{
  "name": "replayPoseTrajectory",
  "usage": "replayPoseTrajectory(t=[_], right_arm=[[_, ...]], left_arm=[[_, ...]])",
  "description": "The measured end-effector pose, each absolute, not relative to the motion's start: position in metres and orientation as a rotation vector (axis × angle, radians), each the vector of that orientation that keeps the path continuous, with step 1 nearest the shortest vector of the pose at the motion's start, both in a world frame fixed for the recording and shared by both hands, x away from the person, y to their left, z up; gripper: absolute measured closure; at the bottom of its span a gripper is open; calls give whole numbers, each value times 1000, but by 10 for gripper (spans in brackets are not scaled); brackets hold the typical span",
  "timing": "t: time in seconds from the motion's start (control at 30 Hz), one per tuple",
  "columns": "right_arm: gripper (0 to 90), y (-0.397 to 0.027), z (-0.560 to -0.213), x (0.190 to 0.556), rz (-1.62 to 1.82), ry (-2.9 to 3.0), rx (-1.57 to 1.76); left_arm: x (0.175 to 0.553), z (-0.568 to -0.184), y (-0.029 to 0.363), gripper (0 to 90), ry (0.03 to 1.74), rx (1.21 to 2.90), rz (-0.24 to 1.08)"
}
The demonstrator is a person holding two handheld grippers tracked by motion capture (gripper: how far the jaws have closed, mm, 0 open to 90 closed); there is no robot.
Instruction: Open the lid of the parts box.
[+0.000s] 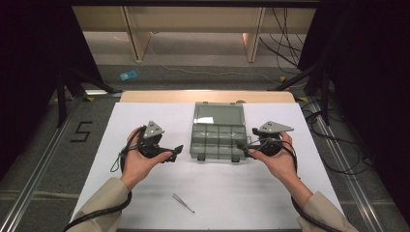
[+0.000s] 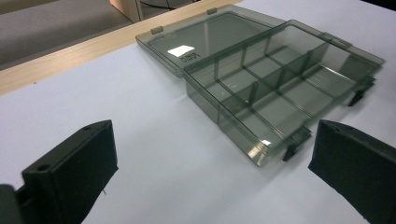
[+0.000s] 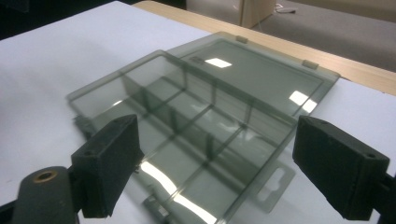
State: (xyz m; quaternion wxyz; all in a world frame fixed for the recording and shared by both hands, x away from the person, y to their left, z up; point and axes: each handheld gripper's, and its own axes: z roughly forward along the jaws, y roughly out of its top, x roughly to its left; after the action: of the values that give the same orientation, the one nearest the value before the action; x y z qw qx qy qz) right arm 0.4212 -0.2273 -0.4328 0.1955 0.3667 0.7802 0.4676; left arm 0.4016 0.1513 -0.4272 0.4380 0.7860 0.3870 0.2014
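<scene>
A smoke-grey see-through compartment box [image 1: 217, 141] lies on the white sheet [image 1: 145, 116], its lid [image 1: 218, 114] folded flat toward the far side. Dividers split it into several compartments, and I see nothing in them. My left gripper [image 1: 175, 153] is held just left of the box, pointing at it, open. My right gripper [image 1: 243, 149] is at the box's right front corner, also open. In the left gripper view the box [image 2: 280, 88] lies ahead, beyond the wide-apart jaws. The right gripper view has the box [image 3: 187, 130] close under the spread jaws, nothing gripped.
Thin metal tweezers [image 1: 183, 203] lie on the sheet near the front edge. The wooden table edge [image 1: 208, 95] runs behind the lid. On the floor beyond are table legs, cables and a blue scrap [image 1: 128, 75].
</scene>
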Motion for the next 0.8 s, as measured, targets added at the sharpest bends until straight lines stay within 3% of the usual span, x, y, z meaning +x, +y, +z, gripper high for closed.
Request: replayPoseTrajectory(t=[0.37, 0.8], right_arm=[[159, -222, -429, 382, 1347, 2236, 947], [159, -224, -430, 386, 1357, 2211, 929]], left_arm=[[375, -434, 160, 6, 934, 1933, 489], [375, -435, 162, 0, 959, 1917, 511]])
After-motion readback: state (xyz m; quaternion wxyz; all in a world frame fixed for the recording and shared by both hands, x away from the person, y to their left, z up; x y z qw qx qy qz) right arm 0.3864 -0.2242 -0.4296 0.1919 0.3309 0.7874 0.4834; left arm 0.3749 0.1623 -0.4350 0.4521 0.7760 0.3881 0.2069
